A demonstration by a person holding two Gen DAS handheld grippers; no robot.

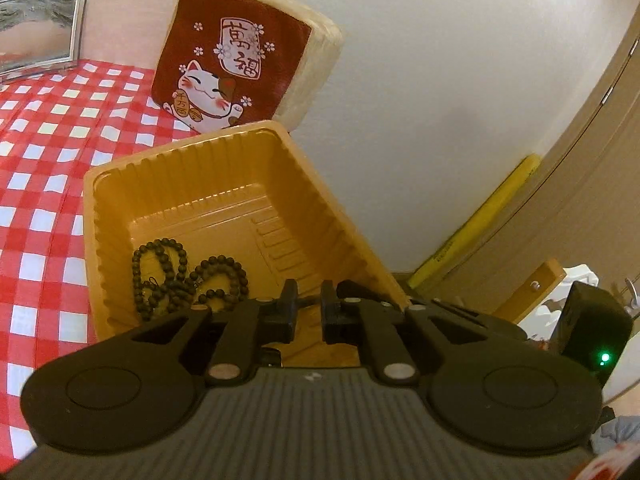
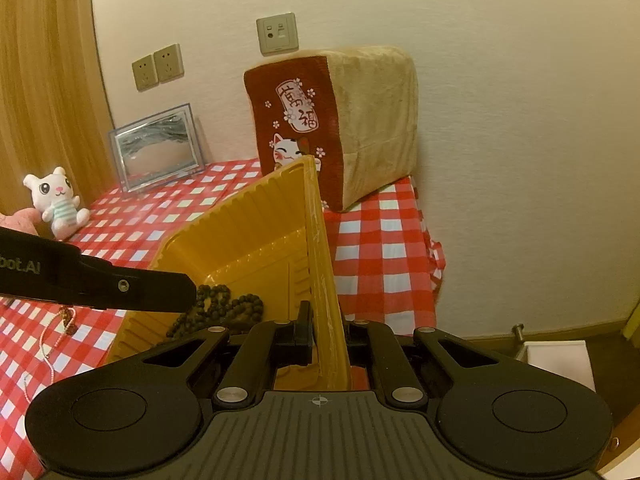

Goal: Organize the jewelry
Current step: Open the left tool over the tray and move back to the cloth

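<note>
1. Right hand-held gripper [image 2: 327, 334] sits nearest the right wrist camera, its jaws clamped on the near wall of the yellow tray [image 2: 256, 236], one finger inside the wall and one outside it.
2. Left hand-held gripper [image 1: 309, 304] hangs over the near end of the tray [image 1: 224, 200]; its fingers stand slightly apart with nothing between them. In the right wrist view its black body [image 2: 120, 284] reaches in from the left, and white lettering on it reads "bot.AI", the start cut off by the picture's edge.
3. Dark bead necklace [image 1: 188, 280] lies coiled on the tray floor in the near left corner, just beside the left gripper's tip [image 2: 224, 304].
4. A thin pink cord with a small charm [image 2: 56, 328] lies on the red-and-white checked cloth [image 2: 380, 248] that covers the bench, outside the tray to its left.
5. Behind the tray a cushion [image 1: 240, 60] leans on the wall; its red face shows a beckoning cat and a plaque with the characters 萬福.
6. Farther left stand a small white plush toy [image 2: 56, 200] and a silver picture frame [image 2: 156, 148].
7. Wall sockets [image 2: 158, 66] sit above the frame.
</note>
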